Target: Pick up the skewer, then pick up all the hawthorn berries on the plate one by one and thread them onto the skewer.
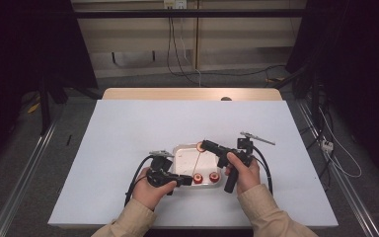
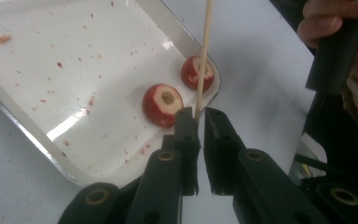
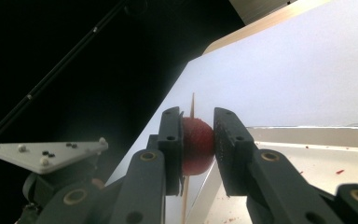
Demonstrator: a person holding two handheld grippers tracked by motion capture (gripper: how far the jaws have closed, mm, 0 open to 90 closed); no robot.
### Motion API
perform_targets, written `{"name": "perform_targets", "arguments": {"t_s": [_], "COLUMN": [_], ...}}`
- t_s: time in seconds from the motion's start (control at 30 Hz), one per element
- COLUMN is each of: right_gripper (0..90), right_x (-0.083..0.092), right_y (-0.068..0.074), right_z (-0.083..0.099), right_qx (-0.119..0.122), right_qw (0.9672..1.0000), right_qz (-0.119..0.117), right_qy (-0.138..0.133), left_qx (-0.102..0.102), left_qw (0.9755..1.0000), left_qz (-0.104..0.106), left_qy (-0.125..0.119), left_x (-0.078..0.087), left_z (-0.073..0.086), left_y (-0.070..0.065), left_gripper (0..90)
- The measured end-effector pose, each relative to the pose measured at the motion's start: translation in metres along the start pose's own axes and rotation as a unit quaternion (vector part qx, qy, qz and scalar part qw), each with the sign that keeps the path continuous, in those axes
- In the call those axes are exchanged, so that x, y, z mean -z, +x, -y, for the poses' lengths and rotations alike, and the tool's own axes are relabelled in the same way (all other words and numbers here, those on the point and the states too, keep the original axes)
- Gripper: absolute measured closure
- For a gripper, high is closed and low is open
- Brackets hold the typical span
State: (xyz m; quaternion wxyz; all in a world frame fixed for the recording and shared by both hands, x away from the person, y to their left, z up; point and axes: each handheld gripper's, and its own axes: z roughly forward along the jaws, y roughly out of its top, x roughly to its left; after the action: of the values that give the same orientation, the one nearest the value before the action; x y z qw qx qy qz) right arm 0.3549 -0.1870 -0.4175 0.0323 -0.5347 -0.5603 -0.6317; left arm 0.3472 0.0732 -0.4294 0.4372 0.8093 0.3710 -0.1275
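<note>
Left gripper [image 2: 200, 119] jaws nearly closed, pinching the base of the wooden skewer [image 2: 204, 56]. Right gripper [image 3: 198, 135] jaws clamped on a red fruit piece [image 3: 196, 144], sitting at the skewer's far tip, over the white tray's [image 1: 182, 153] 12 o'clock edge. Looks like threading fruit. Two cored pieces [image 2: 163, 103] wait at the tray's 5 o'clock corner. Keep the skewer rigid and aligned with the fruit's centre; push along the axis, no side load or it snaps.
</note>
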Motion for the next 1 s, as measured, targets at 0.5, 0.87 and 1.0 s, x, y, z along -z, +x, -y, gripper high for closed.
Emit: {"name": "perform_targets", "arguments": {"t_s": [0.5, 0.87, 1.0], "right_gripper": [73.5, 73.7, 73.7], "right_x": [-0.002, -0.001, 0.001], "right_y": [0.003, 0.012, 0.011], "right_z": [0.001, 0.002, 0.004], "right_qx": [0.008, 0.062, 0.062], "right_qw": [0.9999, 0.9979, 0.9978], "right_qz": [-0.001, 0.008, 0.015], "right_qy": [-0.007, -0.016, -0.020], "left_qx": [0.017, 0.013, 0.017], "left_qw": [0.9999, 0.9997, 0.9996], "left_qz": [-0.001, -0.021, -0.023], "left_qy": [0.003, -0.008, -0.002], "left_x": [0.005, 0.003, 0.001], "left_z": [-0.002, -0.003, -0.004], "left_y": [0.000, -0.003, -0.003], "left_gripper": [90.0, 90.0, 90.0]}}
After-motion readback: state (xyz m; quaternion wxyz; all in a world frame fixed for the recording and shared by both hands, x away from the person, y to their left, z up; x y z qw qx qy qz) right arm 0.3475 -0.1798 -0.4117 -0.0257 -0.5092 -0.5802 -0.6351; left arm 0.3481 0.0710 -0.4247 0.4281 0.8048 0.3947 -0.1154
